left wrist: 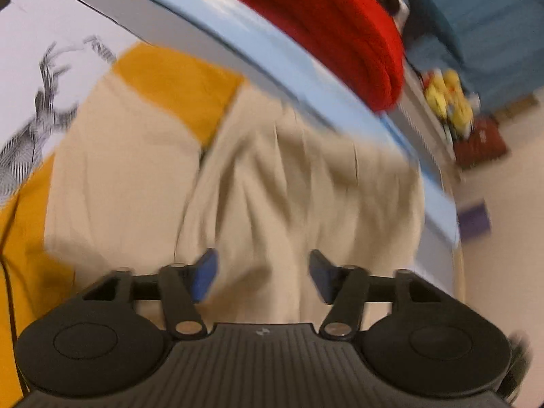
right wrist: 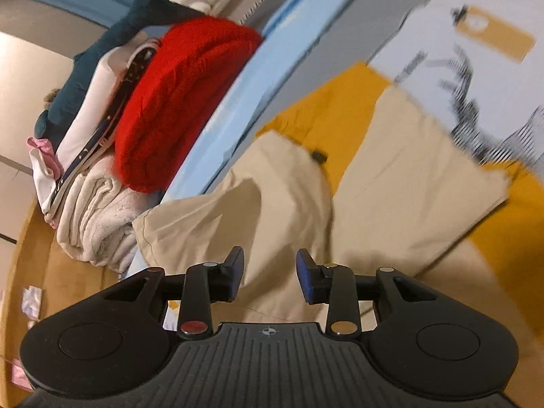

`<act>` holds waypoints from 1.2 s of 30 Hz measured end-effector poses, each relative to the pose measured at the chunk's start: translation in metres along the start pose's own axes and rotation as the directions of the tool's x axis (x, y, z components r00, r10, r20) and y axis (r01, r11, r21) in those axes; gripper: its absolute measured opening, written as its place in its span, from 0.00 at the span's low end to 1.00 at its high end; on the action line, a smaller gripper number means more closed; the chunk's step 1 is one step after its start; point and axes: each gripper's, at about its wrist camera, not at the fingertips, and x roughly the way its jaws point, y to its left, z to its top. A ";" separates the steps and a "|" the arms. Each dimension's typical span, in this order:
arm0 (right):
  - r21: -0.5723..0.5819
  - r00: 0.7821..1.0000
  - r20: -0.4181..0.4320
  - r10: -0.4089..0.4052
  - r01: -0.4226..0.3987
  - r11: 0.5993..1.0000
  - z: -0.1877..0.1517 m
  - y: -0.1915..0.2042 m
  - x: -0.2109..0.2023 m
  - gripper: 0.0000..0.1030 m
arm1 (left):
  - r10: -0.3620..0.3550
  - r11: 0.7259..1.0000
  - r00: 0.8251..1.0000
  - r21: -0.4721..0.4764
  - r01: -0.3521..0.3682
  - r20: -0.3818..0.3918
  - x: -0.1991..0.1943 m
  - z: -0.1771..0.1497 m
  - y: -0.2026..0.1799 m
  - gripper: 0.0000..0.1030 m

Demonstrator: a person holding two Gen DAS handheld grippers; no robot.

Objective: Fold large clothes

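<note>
With both the left gripper [left wrist: 263, 273] and right gripper [right wrist: 270, 273] gaping wide and holding nothing above the beige trousers [left wrist: 238, 187] — rumpled on the printed bed sheet [left wrist: 30, 34] — best to lower squarely, pinch matching hem corners, then lift evenly before folding.

You see a bed [right wrist: 442, 27] with a zebra-print sheet; beige and mustard clothes [right wrist: 408, 156] lie mid-frame, a red sweater [right wrist: 183, 102] upper left.
</note>
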 end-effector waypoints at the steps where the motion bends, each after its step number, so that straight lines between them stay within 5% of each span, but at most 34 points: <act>1: 0.019 1.000 -0.014 0.009 -0.008 1.000 0.001 -0.001 0.009 0.39 | -0.027 0.997 1.000 -0.065 0.027 -0.007 0.003 0.014 0.003 0.75; 4: 0.083 0.999 -0.051 0.013 -0.009 0.996 0.006 -0.005 0.035 0.39 | -0.122 0.948 0.992 -0.301 0.107 -0.033 0.027 0.045 0.022 0.85; 10: 0.164 0.996 -0.087 -0.021 0.035 0.986 0.012 -0.021 0.068 0.38 | -0.096 0.849 0.982 -0.528 -0.004 -0.162 0.089 0.045 0.058 0.84; 11: 0.160 0.996 -0.087 -0.035 0.048 0.986 0.012 -0.023 0.072 0.34 | -0.102 0.839 0.981 -0.545 -0.005 -0.167 0.099 0.046 0.062 0.76; 12: 0.158 0.995 -0.087 -0.044 0.058 0.986 0.013 -0.024 0.075 0.29 | -0.109 0.844 0.980 -0.537 0.005 -0.164 0.106 0.048 0.061 0.58; 13: 0.157 0.995 -0.086 -0.047 0.060 0.986 0.014 -0.026 0.078 0.19 | -0.120 0.858 0.980 -0.513 0.024 -0.156 0.112 0.051 0.058 0.41; 14: 0.161 0.996 -0.082 -0.041 0.054 0.986 0.015 -0.026 0.080 0.12 | -0.125 0.873 0.980 -0.486 0.034 -0.155 0.115 0.054 0.053 0.02; 16: 0.154 0.997 -0.072 -0.020 0.031 0.988 0.017 -0.027 0.080 0.06 | -0.066 0.924 0.990 -0.382 0.015 -0.122 0.109 0.066 0.037 0.00; 18: 0.147 0.999 -0.032 0.008 -0.003 0.989 0.021 -0.025 0.076 0.02 | -0.161 0.963 0.987 -0.215 0.161 0.018 0.086 0.085 0.016 0.00; 20: 0.149 0.995 0.042 0.091 -0.096 0.984 0.025 -0.025 0.065 0.00 | -0.326 0.933 0.929 -0.097 0.346 0.174 0.055 0.095 0.010 0.00; 22: 0.119 0.965 0.146 0.215 -0.233 0.965 0.031 -0.020 0.047 0.00 | -0.409 0.911 0.871 0.063 0.408 0.272 0.032 0.092 0.012 0.00; 23: 0.098 0.943 0.194 0.269 -0.292 0.952 0.032 -0.020 0.038 0.00 | -0.435 0.900 0.857 0.113 0.421 0.276 0.028 0.086 0.019 0.00; 25: 0.061 0.910 0.252 0.329 -0.354 0.933 0.030 -0.026 0.027 0.00 | -0.436 0.899 0.874 0.133 0.416 0.213 0.038 0.066 0.044 0.00; 26: 0.052 0.910 0.253 0.329 -0.352 0.934 0.026 -0.034 0.027 0.00 | -0.382 0.922 0.912 0.123 0.367 0.147 0.051 0.056 0.058 0.00; 27: 0.066 0.931 0.229 0.285 -0.307 0.949 0.021 -0.044 0.031 0.00 | -0.282 0.955 0.958 0.112 0.275 0.050 0.069 0.043 0.072 0.01; 28: 0.097 0.965 0.175 0.197 -0.216 0.972 0.016 -0.055 0.039 0.00 | -0.205 0.972 0.979 0.110 0.205 -0.013 0.081 0.034 0.083 0.01; 30: 0.112 0.999 0.041 0.003 -0.007 0.994 0.006 -0.075 0.057 0.00 | -0.115 0.987 0.992 0.112 0.119 -0.047 0.089 0.022 0.095 0.03; 32: 0.078 0.996 0.010 -0.086 0.085 0.993 0.000 -0.078 0.061 0.00 | -0.117 0.992 0.992 0.035 0.118 -0.038 0.084 0.025 0.098 0.09; 33: 0.056 0.994 0.006 -0.113 0.112 0.992 -0.001 -0.075 0.060 0.01 | -0.099 0.995 0.995 0.013 0.100 -0.017 0.078 0.029 0.095 0.27; 36: 0.005 0.984 0.027 -0.174 0.174 0.985 -0.002 -0.063 0.050 0.13 | -0.040 0.994 0.991 0.105 0.027 0.125 0.046 0.029 0.060 0.30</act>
